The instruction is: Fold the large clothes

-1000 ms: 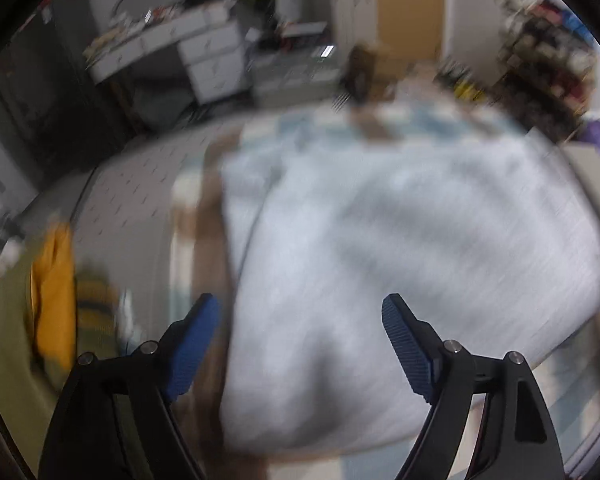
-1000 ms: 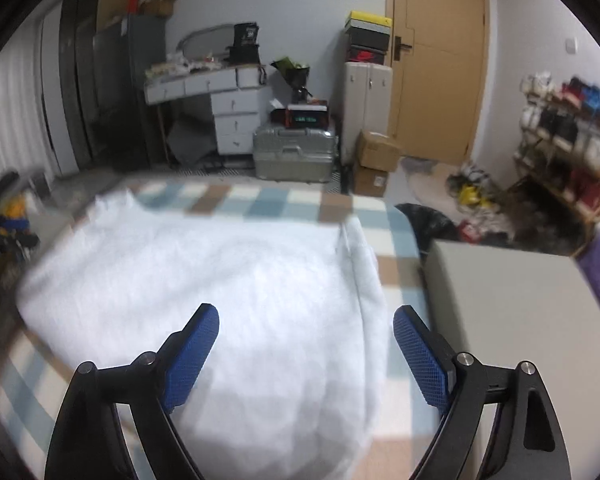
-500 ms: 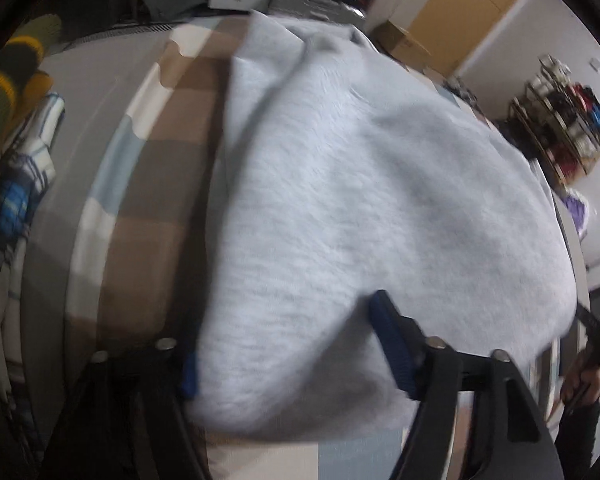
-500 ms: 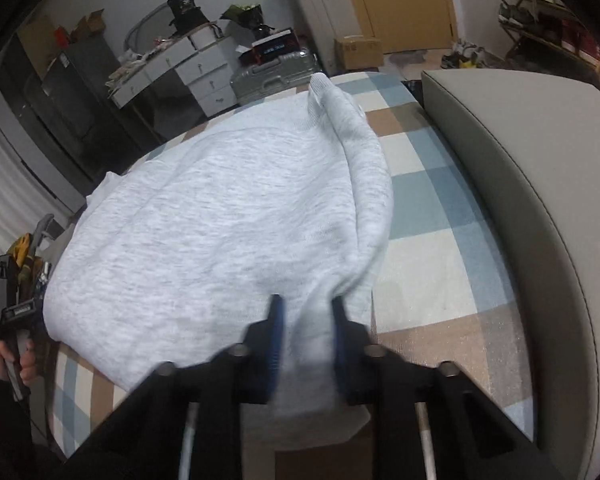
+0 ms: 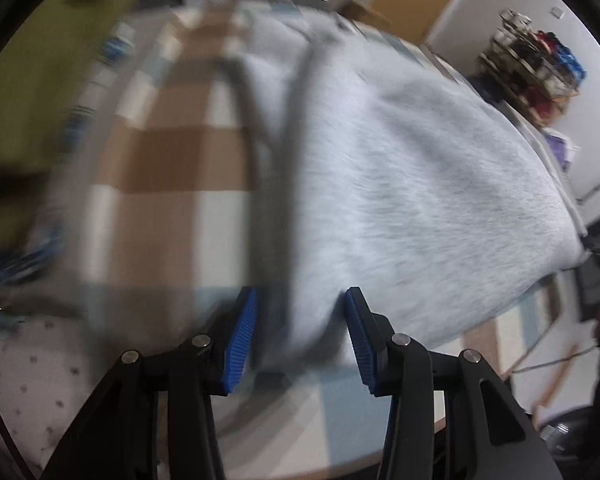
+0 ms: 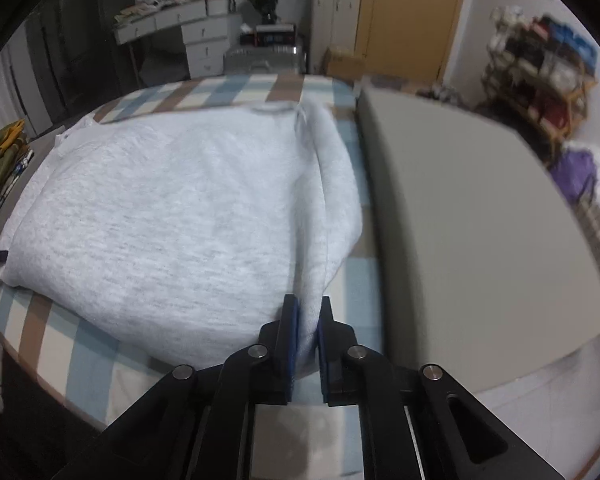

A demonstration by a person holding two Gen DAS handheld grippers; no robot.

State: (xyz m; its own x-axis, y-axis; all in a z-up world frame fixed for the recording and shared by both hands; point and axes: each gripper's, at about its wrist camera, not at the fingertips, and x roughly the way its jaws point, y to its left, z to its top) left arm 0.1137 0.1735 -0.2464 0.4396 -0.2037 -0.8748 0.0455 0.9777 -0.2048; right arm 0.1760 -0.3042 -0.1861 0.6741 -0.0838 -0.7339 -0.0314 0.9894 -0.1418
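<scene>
A bed with a checked cover (image 5: 168, 152) was seen through the left wrist view, with a grey sweatshirt (image 5: 420, 184) spread across it. The left claw (image 5: 298, 338) was closing, a fold of the sweatshirt's near edge between its blue pads. In the right wrist view, the sweatshirt's near right corner was gripped by the right claw (image 6: 306, 336), beside a grey cushion (image 6: 472, 216).

Grey cushion block (image 6: 472, 220) walls the sweatshirt's (image 6: 160, 220) right; bare checked cover (image 6: 236, 94) beyond
</scene>
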